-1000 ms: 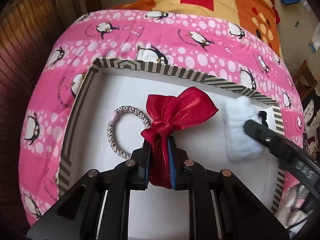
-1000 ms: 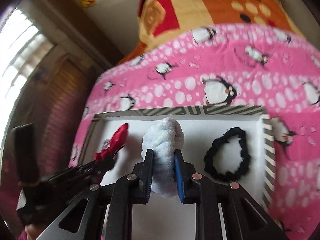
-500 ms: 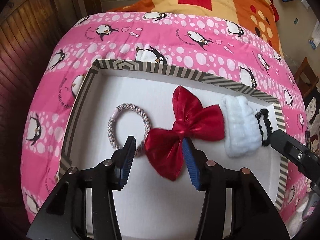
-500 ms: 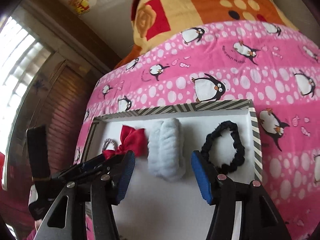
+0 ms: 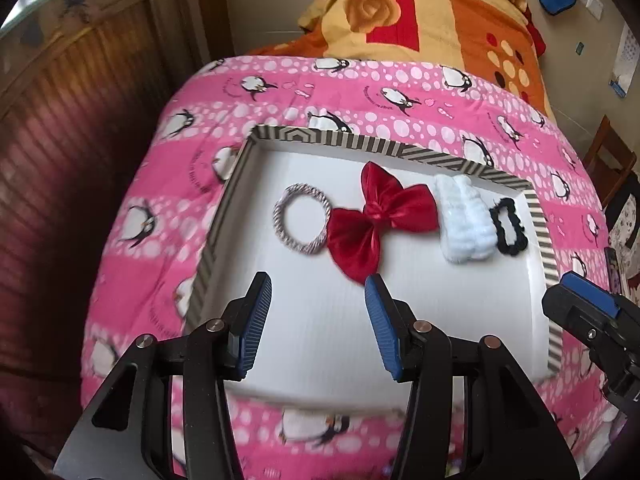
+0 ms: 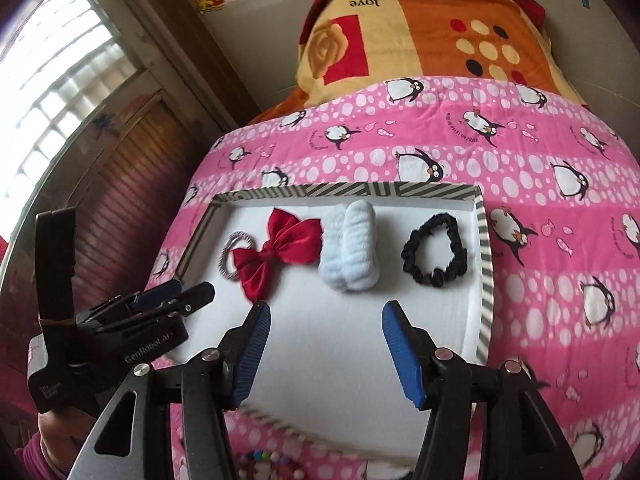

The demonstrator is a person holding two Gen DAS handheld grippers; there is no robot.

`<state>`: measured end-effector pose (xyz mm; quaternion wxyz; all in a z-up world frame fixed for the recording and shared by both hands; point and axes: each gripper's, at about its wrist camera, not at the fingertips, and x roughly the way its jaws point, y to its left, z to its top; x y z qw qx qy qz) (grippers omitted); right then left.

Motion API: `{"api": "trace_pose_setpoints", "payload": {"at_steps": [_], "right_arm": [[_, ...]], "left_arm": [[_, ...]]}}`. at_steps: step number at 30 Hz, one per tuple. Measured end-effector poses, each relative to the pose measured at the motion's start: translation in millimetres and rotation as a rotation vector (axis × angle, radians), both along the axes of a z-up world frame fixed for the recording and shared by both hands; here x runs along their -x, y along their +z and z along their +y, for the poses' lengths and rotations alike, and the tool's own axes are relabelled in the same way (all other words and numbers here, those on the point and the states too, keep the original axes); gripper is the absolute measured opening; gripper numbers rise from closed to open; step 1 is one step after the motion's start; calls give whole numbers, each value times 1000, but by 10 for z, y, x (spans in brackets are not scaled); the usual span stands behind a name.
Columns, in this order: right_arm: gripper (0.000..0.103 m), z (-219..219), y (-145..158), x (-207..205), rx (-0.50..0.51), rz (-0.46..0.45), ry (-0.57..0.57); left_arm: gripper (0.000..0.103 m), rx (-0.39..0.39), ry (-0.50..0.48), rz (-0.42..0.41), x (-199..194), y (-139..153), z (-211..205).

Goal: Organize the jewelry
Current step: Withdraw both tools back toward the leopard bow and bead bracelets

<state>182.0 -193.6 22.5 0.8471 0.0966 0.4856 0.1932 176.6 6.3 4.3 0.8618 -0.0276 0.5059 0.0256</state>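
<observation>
1. Nearest you, both tools are empty. Your left gripper has its jaws spread wide with nothing between them, and your right gripper is parted just as wide. A second ago the left was pinched on the bow's knot and the right was clamped on the white piece; half a second ago both had let go, and now you have pulled them back toward the near edge of the tray.

2. Just beyond your left fingertips lies the red satin bow, flat on the tray floor, its wings spread again after being bunched in the grip. Its lower wing touches or slightly overlaps the silver braided ring on its left.

3. Beside the bow on the right sits the fluffy white scrunchie, folded into two lobes, close to the far rim.

4. Further right, apart from it, the black scrunchie lies open as a loop near the tray's right wall.

5. So all four pieces now sit in one row across the tray, both placements look done, and the task seems close to finished.

6. Some coloured beads show blurred at the near edge outside the tray; check whether they belong inside.

7. Beyond everything spreads the pink penguin blanket.
</observation>
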Motion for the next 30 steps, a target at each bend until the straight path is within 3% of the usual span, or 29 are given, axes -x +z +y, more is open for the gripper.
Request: {"api": "trace_pose_setpoints", "payload": {"at_steps": [13,30], "right_arm": [[56,-151,174,990,81,-59,32],[62,-459,-73,2025,68,0,62]], "left_arm": [[48,-10,27,-26,1129,116,-82],[49,-39,79,-16,2173,27,-284]]}}
